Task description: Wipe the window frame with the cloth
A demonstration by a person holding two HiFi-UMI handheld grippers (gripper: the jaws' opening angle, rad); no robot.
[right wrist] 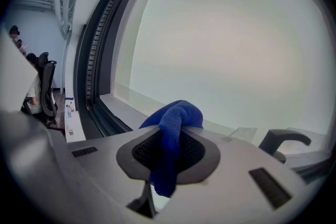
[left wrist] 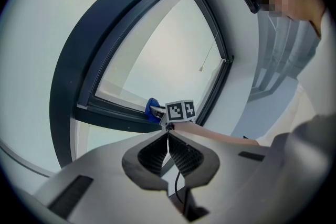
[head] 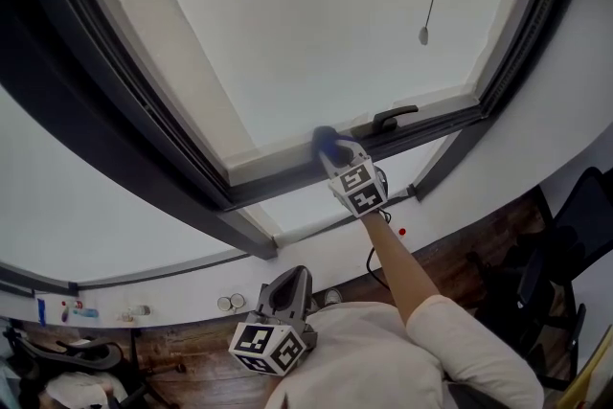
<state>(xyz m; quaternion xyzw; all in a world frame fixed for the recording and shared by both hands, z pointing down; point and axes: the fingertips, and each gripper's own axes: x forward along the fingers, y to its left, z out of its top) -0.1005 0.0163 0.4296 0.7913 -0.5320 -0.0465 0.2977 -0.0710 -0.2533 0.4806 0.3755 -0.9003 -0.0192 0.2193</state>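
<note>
Two grippers show. The left gripper (left wrist: 168, 147) hangs nearest, by the person's chest, its jaws pressed together on nothing. The right gripper (right wrist: 168, 150) reaches farther, its jaws clamped on one blue cloth (right wrist: 176, 117), which lies against the window frame's (head: 283, 186) lower rail, just left of its one handle (head: 395, 118).

Nubby blue cloth (right wrist: 176, 118), matt dark window frame (head: 144, 124)

**Head view:** from over the person's white-sleeved shoulder (head: 469, 350), facing the dark grey window frame (head: 105, 101), fairly near.
**Left gripper view:** from lower down and farther back, angled up at that frame.
**Right gripper view:** close against the frame's lower rail (head: 287, 179), facing the pale pane (right wrist: 236, 34).

All three views share this rail and the bunched blue cloth (head: 326, 145).
</note>
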